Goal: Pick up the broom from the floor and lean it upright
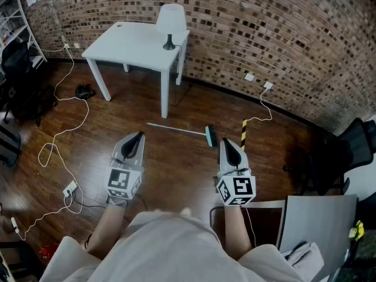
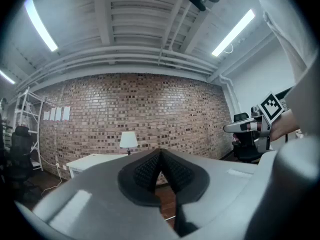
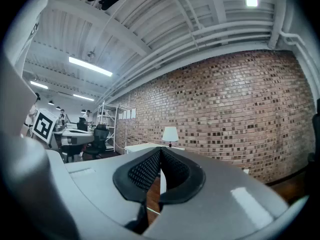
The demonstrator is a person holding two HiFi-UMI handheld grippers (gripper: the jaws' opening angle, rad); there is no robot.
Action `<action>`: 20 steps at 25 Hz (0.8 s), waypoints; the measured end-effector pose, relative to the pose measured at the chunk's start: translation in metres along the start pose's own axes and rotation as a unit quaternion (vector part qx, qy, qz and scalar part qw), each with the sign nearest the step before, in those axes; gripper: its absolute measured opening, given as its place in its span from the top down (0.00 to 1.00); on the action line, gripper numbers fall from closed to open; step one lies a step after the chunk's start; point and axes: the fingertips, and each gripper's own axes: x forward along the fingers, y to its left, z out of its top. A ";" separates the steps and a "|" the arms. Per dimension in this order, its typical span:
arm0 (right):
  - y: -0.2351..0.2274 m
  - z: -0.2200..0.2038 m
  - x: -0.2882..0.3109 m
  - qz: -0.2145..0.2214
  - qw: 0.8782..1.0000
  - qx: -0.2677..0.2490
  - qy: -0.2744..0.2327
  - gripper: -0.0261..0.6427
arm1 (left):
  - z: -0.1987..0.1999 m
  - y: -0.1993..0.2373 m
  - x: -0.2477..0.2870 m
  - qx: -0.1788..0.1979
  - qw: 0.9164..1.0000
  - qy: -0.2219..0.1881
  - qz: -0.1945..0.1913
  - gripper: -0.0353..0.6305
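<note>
Broom [image 1: 183, 131], thin pale handle, teal head, flat on floor [image 1: 176, 163]

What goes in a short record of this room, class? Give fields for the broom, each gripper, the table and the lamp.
broom: lying flat on the wooden floor, untouched, head at the picture's right end
left gripper: fingers together, empty, held level
right gripper: fingers together, empty, held level
table: white, beside the brick wall
lamp: white shade, standing on the table
</note>
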 end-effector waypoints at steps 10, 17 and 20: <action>0.021 0.004 -0.010 -0.022 1.000 0.005 -0.007 0.94 | -0.004 0.015 -0.020 0.004 1.000 0.004 -0.019 0.95; 0.027 -0.004 -0.013 -0.029 1.000 0.007 0.005 0.94 | -0.013 0.021 -0.020 0.000 1.000 0.012 -0.026 0.95; 0.019 -0.008 -0.010 -0.034 0.999 0.013 0.010 0.94 | -0.017 0.020 -0.015 -0.002 0.999 0.017 -0.029 0.95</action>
